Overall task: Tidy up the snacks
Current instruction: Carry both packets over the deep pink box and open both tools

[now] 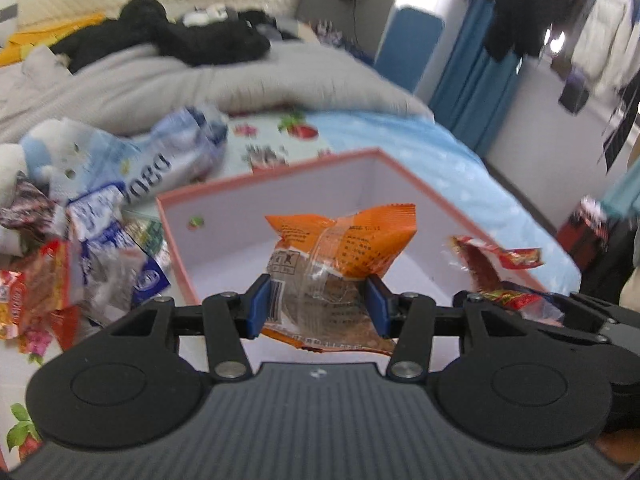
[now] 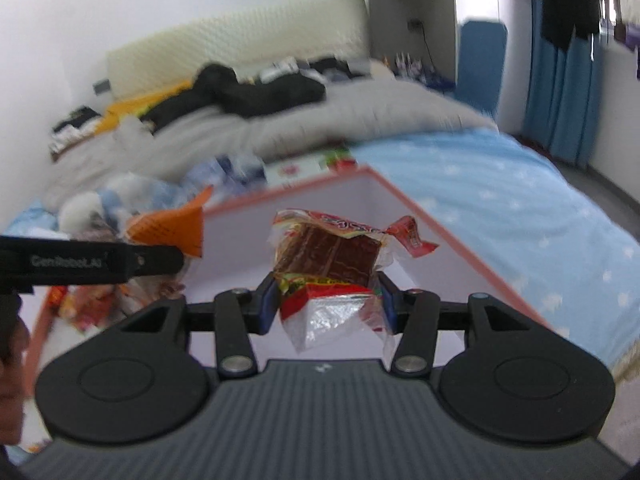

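Orange foil caught the eye first: the left claw (image 1: pixel 318 304) was pinching an orange snack packet (image 1: pixel 340 256) between its blue pads, the packet's long axis running away from the claw, its crimped orange end pointing up and far, its clear end hanging near. It hung above the open pink-rimmed box (image 1: pixel 280 174), whose white inside lay bare beneath it. Just to the right, the right claw (image 2: pixel 328 304) was clamped on a red-wrapped snack (image 2: pixel 340 256) showing a dark brown slab inside; that one also pointed away from the claw, its torn red flap curling up and right, its silvery end dangling near, likewise above the box. A heap of loose snack packets (image 1: pixel 92 248) sat on the bed left of the box, and a grey duvet (image 1: pixel 200 80) lay bunched on the far side, with black clothing (image 1: pixel 180 36) on top.
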{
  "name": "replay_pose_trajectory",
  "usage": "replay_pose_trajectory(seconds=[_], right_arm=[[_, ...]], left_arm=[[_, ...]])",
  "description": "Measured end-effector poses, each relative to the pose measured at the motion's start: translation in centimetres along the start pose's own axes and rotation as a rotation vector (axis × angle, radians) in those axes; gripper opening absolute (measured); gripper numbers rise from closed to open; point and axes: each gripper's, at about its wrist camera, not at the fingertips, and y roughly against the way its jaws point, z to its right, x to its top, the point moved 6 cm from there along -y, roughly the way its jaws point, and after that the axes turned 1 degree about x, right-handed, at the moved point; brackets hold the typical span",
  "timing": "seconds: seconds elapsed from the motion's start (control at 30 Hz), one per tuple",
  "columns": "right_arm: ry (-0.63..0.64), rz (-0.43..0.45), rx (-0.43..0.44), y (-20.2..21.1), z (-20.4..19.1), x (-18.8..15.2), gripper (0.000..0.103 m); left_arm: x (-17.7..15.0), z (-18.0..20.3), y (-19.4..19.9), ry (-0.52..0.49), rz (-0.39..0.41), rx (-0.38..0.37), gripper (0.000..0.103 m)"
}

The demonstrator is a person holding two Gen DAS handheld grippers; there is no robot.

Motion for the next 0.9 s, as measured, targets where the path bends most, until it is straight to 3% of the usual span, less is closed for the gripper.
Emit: replay_pose_trajectory(seconds=[0.27,0.47,0.6,0.9], right_arm=[[-0.060,-0.113,0.005,-3.6,1.1,-3.3,0.054],[-0.062,-0.119,0.019,-3.6,0.6,-3.3,0.058],[-0.078,-0.110,0.000,-3.0,1.4,-2.8,0.066],[-0.102,0.002,0.029,1.8,0.7,-0.5,0.066]], left_arm=[[-0.7,-0.7,-3.9,-0.030,-0.067,0.014,0.056],[-0.6,-1.4,-3.6,-0.015,-0.067,0.032,0.059],[-0.1,-0.8,-1.9,-0.047,-0.014,0.041,0.068],[1.6,-0.4,4.3,-0.037,0.091,0.018,0.068]])
